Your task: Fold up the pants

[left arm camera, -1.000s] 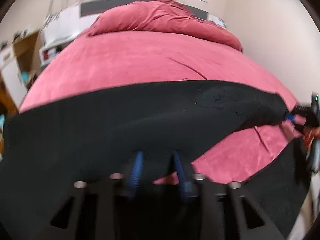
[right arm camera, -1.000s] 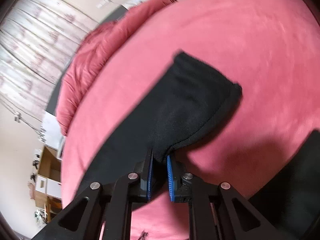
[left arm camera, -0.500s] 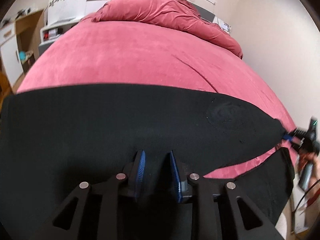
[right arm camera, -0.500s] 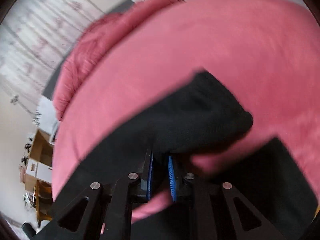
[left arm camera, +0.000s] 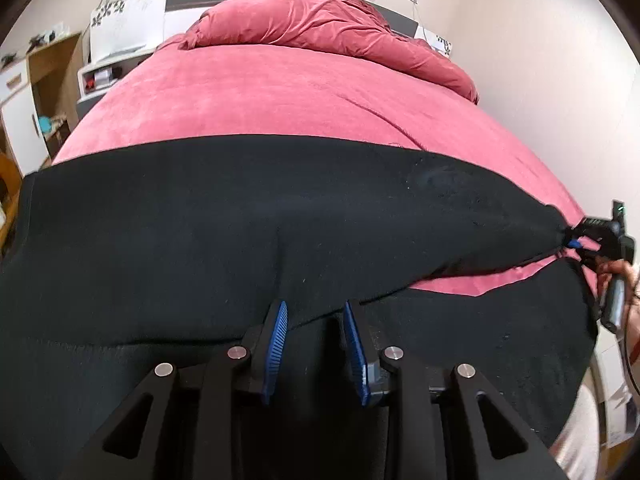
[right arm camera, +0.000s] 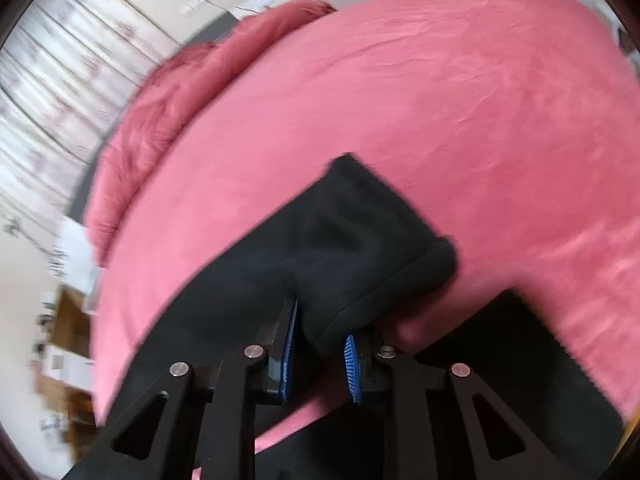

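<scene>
Black pants (left arm camera: 280, 232) lie doubled across a pink bed (left arm camera: 280, 100); left tool (left arm camera: 314, 344) and right tool (right arm camera: 320, 354) are opening, releasing the laid fold.

Both wrist views close, angled down, sharing pants (left arm camera: 280, 220), bed (left arm camera: 280, 100)

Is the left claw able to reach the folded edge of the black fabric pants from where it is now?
Probably yes: the left claw is opening right at the edge of the black fabric pants, and nothing stands between them.
</scene>
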A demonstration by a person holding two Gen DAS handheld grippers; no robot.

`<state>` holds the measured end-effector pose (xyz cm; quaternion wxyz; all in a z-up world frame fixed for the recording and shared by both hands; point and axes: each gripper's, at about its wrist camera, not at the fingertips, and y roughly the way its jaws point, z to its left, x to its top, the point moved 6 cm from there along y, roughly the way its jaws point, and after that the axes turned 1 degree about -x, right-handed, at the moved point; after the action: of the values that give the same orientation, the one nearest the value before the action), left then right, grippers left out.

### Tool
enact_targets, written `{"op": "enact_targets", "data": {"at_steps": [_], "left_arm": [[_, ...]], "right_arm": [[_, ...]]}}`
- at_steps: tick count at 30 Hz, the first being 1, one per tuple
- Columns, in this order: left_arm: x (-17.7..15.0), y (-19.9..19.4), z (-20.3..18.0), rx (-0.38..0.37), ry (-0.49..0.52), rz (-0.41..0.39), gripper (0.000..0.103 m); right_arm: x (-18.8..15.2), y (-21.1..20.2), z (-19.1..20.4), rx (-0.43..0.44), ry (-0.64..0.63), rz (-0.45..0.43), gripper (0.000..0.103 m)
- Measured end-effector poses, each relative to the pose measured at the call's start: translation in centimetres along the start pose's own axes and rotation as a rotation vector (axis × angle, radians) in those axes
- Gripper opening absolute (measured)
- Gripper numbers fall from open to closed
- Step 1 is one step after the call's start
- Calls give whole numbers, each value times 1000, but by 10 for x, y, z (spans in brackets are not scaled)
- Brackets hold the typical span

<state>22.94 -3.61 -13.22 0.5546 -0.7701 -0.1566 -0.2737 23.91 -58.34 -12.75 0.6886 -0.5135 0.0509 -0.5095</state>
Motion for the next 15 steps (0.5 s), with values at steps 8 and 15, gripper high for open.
{"op": "enact_targets", "data": {"at_steps": [8, 15], "left_arm": [[15, -27, 57, 2, -192, -43, 32], [50, -53, 123, 144, -258, -130, 50]], "right_arm": [[-34, -42, 3, -168, -72, -123, 55], [-125, -54, 89, -64, -498, -139, 56]]}}
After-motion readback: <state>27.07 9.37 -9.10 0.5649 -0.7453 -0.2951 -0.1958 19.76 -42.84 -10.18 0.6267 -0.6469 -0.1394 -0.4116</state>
